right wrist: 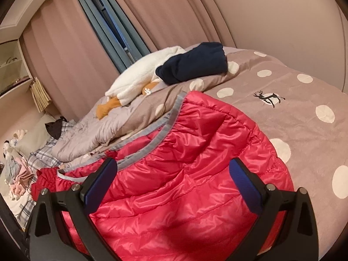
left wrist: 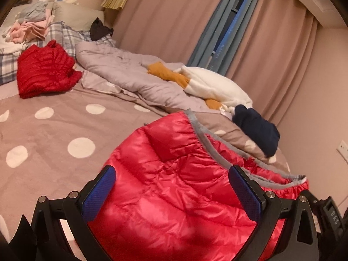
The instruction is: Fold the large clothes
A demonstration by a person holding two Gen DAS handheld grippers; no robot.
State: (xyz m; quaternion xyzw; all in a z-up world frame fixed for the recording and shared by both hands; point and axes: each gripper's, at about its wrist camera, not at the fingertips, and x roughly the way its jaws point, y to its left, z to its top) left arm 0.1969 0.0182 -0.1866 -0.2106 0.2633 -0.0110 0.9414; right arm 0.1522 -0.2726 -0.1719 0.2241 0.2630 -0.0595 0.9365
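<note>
A shiny red down jacket (left wrist: pixel 174 187) with a grey-trimmed hem lies spread on the polka-dot bed cover (left wrist: pixel 54 130); it also shows in the right wrist view (right wrist: pixel 184 174). My left gripper (left wrist: pixel 171 191) is open, hovering over the jacket with nothing between its blue pads. My right gripper (right wrist: pixel 174 184) is open too, above the same jacket, holding nothing. A second red down jacket (left wrist: pixel 45 67), folded, lies further up the bed.
A bunched grey quilt (left wrist: pixel 121 69), a white and orange plush toy (left wrist: pixel 213 84) and a folded navy garment (left wrist: pixel 256 130) lie along the curtain side. Folded clothes (left wrist: pixel 28 28) and pillows sit at the head. Pink curtains (left wrist: pixel 169 21) and a wall border the bed.
</note>
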